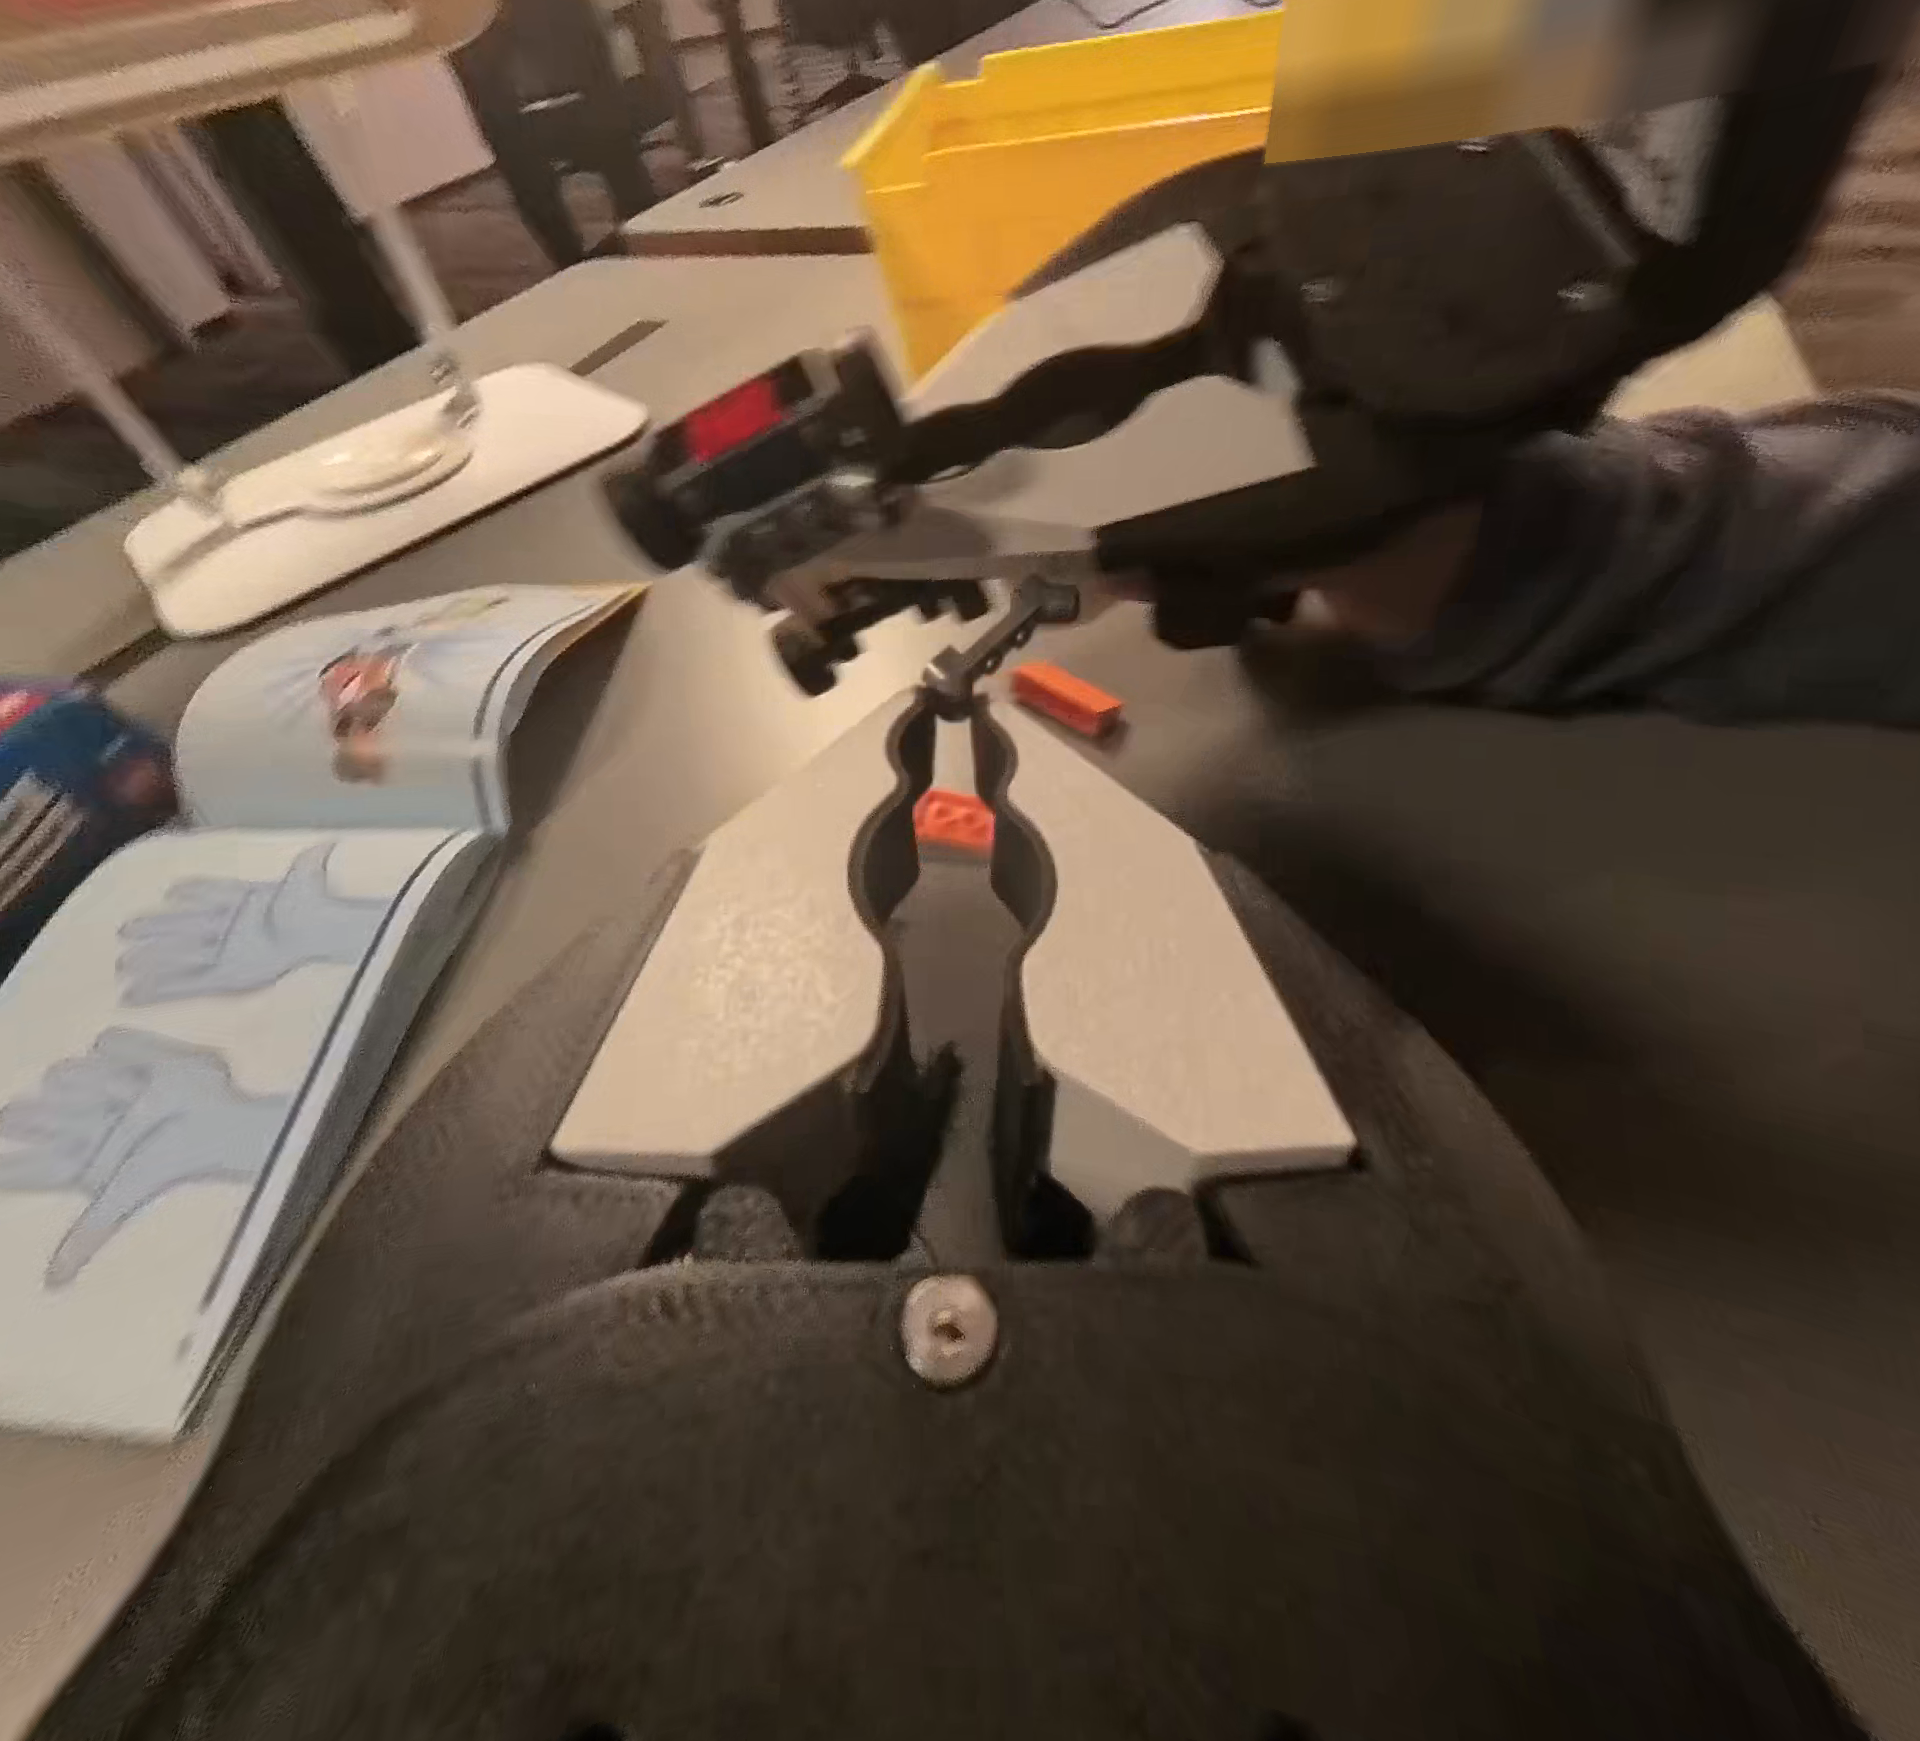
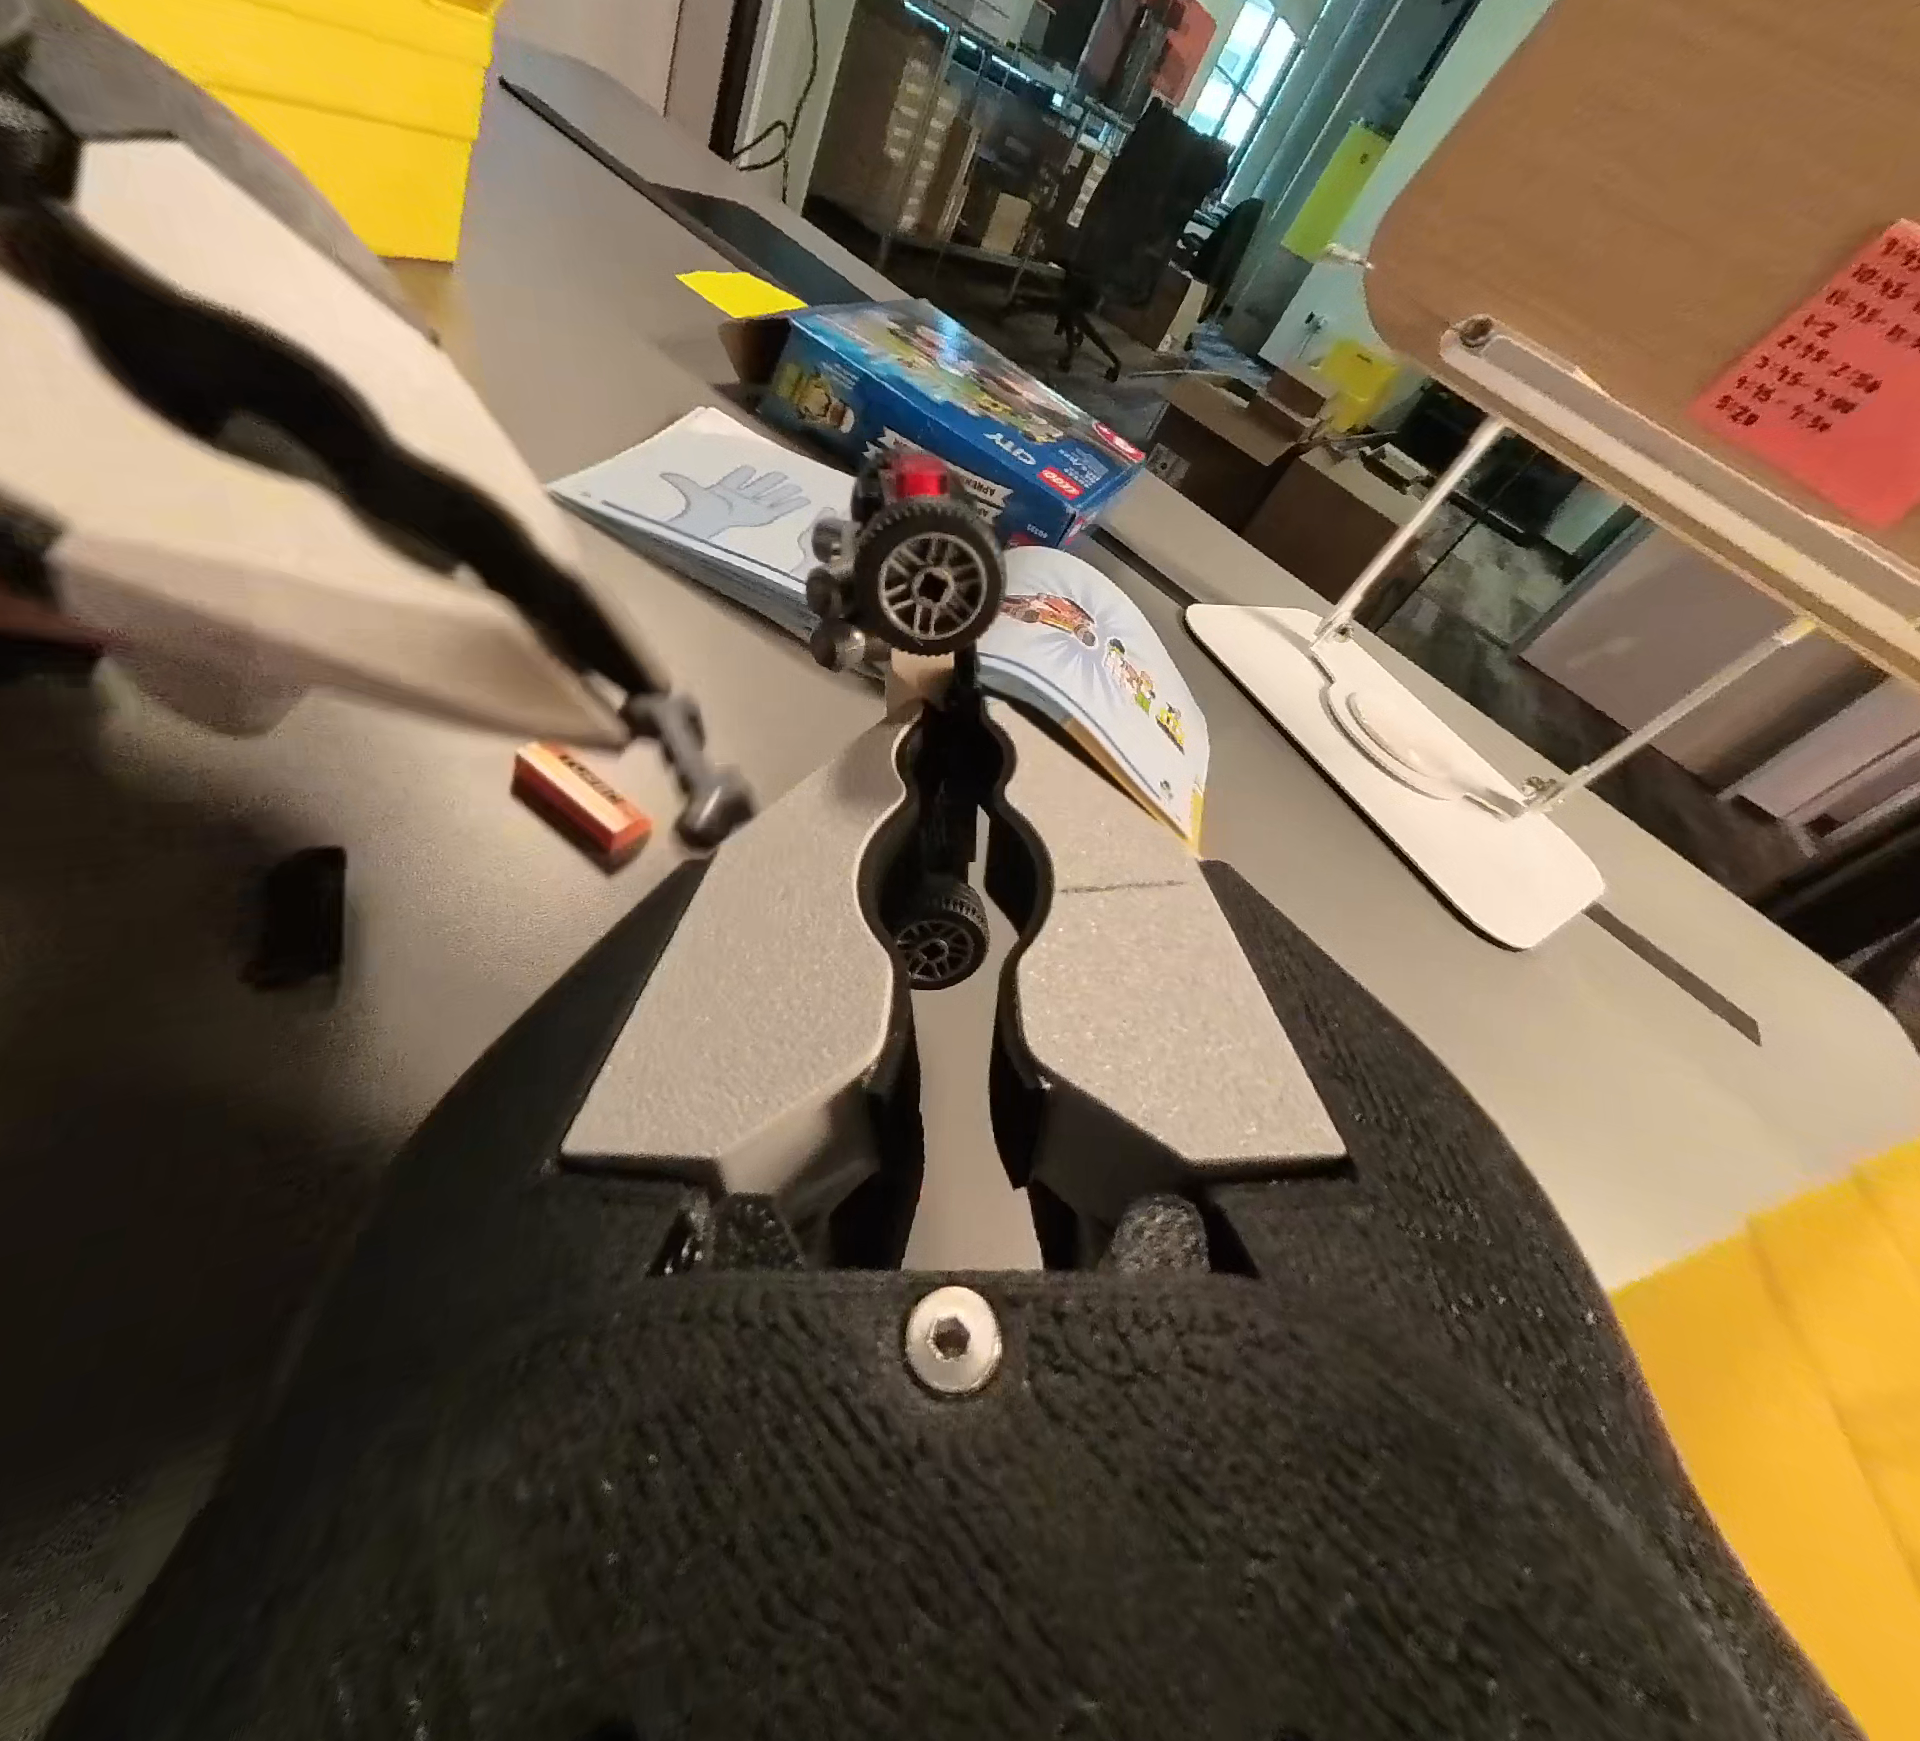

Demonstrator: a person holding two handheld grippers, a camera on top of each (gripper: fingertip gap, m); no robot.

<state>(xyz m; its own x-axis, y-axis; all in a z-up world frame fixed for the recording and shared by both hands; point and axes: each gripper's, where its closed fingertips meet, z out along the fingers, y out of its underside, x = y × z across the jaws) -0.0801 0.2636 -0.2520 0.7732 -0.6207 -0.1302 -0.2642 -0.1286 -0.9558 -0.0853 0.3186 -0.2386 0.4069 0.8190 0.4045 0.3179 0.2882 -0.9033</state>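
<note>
- Grey plastic is what the left tongs point(image 1: 951, 704) pinch: a small wrench-shaped toy part point(image 1: 1003, 637) is clamped at its near end between the two tips, its free end angled up toward the other tool.
- Right tongs point(image 2: 940, 715) are shut on a black toy car chassis point(image 2: 951, 798), gripped along its frame; one spoked wheel point(image 2: 928, 585) stands above the tips and a second wheel point(image 2: 940, 943) sits low between the fingers.
- Both pieces are held up off the grey surface point(image 2: 1299, 964), close together, the wrench part's free end just beside the chassis in the left wrist view.
- My reading: this looks like the joining step of a brick-car build, the grey part being offered to the chassis. Judged so, the next move calls for fine lining-up of the free end with its socket, then a firm push while the right tongs brace the frame.
- Loose on the surface lie an orange brick point(image 1: 1065, 702), a second orange piece point(image 1: 954, 824) beneath the left tongs, and a small black piece point(image 2: 296, 917).
- Farther off: an open instruction booklet point(image 2: 1101, 652), a blue box point(image 2: 956, 424), a yellow bin point(image 2: 312, 60) and a white stand base point(image 2: 1455, 798).
</note>
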